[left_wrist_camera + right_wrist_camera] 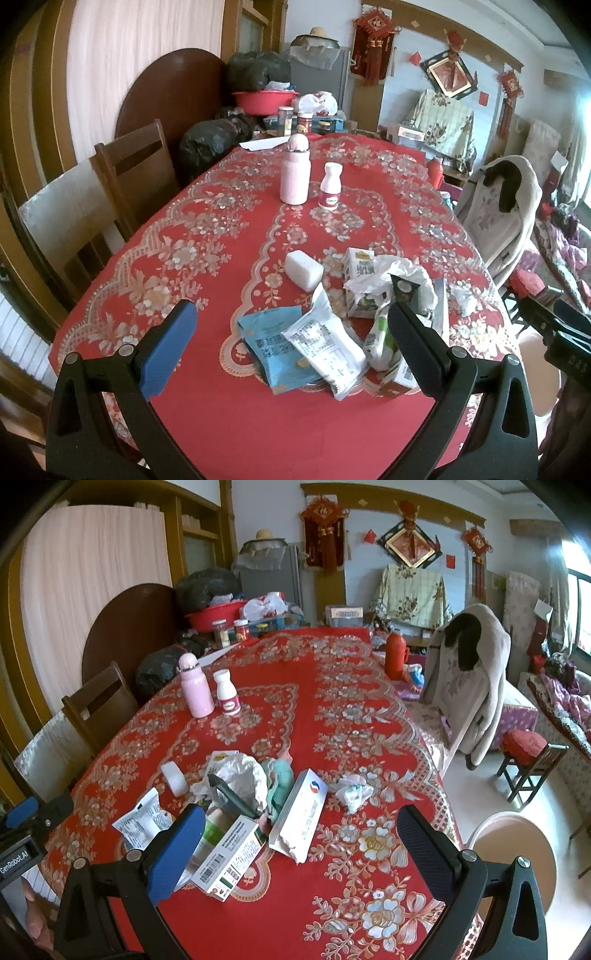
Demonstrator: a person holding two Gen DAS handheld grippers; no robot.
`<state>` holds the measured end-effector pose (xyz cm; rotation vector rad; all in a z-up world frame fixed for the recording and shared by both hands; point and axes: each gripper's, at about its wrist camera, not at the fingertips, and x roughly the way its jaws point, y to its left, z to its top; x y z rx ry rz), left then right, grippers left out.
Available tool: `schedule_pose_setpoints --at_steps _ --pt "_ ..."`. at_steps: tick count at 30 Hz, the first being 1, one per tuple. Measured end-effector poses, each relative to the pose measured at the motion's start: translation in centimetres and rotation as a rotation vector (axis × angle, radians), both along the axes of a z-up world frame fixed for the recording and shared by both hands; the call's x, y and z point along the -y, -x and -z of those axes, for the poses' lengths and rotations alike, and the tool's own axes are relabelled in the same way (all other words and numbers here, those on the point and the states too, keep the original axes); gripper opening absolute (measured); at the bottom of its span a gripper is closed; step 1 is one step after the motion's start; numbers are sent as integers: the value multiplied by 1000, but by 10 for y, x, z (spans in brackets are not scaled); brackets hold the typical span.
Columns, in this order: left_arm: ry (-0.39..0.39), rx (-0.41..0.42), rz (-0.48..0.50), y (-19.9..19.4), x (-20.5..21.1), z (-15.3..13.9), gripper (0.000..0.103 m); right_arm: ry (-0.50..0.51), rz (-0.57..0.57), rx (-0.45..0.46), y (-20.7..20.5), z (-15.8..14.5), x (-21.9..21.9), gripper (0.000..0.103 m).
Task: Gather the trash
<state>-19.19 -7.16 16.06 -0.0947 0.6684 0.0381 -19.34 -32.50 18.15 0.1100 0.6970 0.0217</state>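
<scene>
A heap of trash lies on the red tablecloth (pixel 229 229): a blue snack packet (pixel 271 341), a white wrapper (pixel 325 350), a white foam block (pixel 303 269), crumpled paper (pixel 391 273) and small cartons (pixel 360 266). My left gripper (pixel 291 343) is open and empty just before the heap. In the right wrist view the heap shows a long white box (pixel 301 812), a barcode carton (pixel 231 856), crumpled paper (pixel 240 775) and a tissue wad (pixel 352 790). My right gripper (pixel 301 853) is open and empty above the table's near edge.
A pink flask (pixel 294 171) and a white bottle (pixel 330 186) stand mid-table. Wooden chairs (pixel 122 184) line the left side. A coat-draped chair (pixel 469 679) and a red stool (pixel 528 753) stand right. A round white bin (pixel 517 853) sits on the floor by the table's right edge.
</scene>
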Motion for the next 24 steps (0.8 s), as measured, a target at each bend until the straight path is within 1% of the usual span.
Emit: schedule_pose_setpoints --at_steps 6,9,14,18,21,24 --pt "-1 -28 13 -6 -11 6 103 5 -3 -30 -10 6 -3 103" --pt "-7 -59 38 -9 -18 12 103 6 -7 -66 -16 12 -5 103" --pt "-10 -114 68 -16 -30 26 103 18 -29 -146 -26 29 -9 103" --pt "-7 -144 94 -23 -34 35 102 -4 -56 -227 -34 47 -14 103" --pt "-1 -163 114 -33 -34 41 102 -7 -64 -313 -44 62 -18 103" --pt "12 -180 132 -43 -32 48 102 -33 -71 -351 -49 74 -21 103"
